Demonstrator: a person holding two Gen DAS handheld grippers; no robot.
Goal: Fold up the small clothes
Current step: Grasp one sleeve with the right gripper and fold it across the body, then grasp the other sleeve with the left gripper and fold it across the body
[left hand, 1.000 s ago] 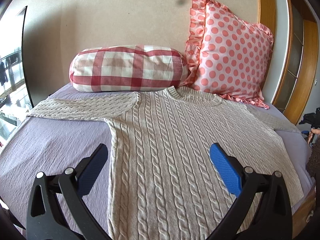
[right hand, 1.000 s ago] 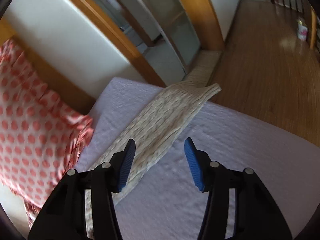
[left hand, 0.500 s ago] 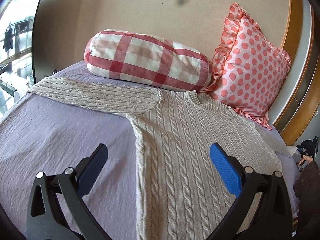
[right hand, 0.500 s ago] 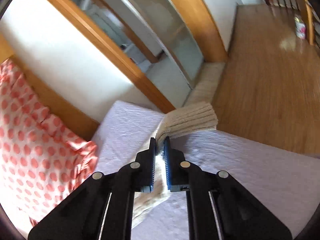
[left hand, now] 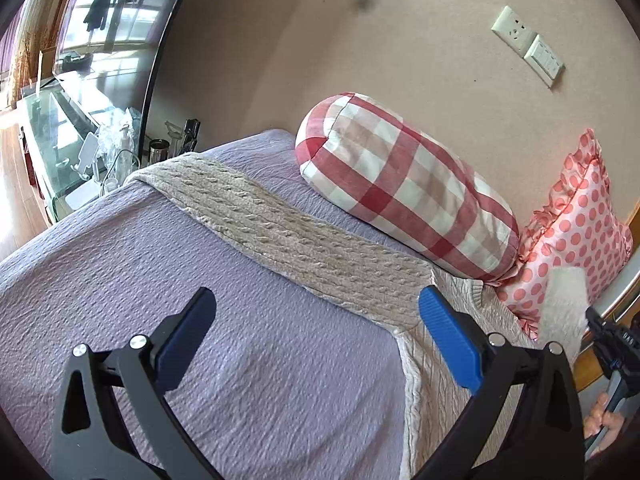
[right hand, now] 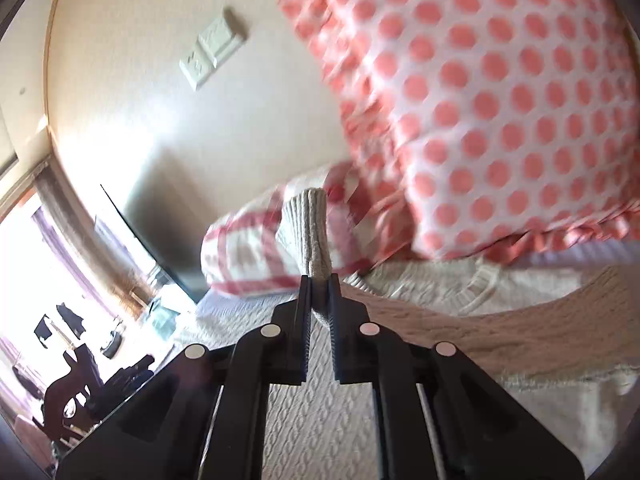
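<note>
The cream cable-knit sweater lies flat on the lavender bed, one sleeve stretching toward 10 o'clock; the left gripper hovers above with fingers spread wide; the right gripper has its fingers clamped on the other sleeve's cuff, lifted before the polka-dot pillow.

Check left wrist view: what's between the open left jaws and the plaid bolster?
Left wrist view: bare purple bedspread first, then the sweater's outstretched sleeve lying flat across it, then a narrow strip of bedspread before the bolster. Left gripper holds nothing.
</note>
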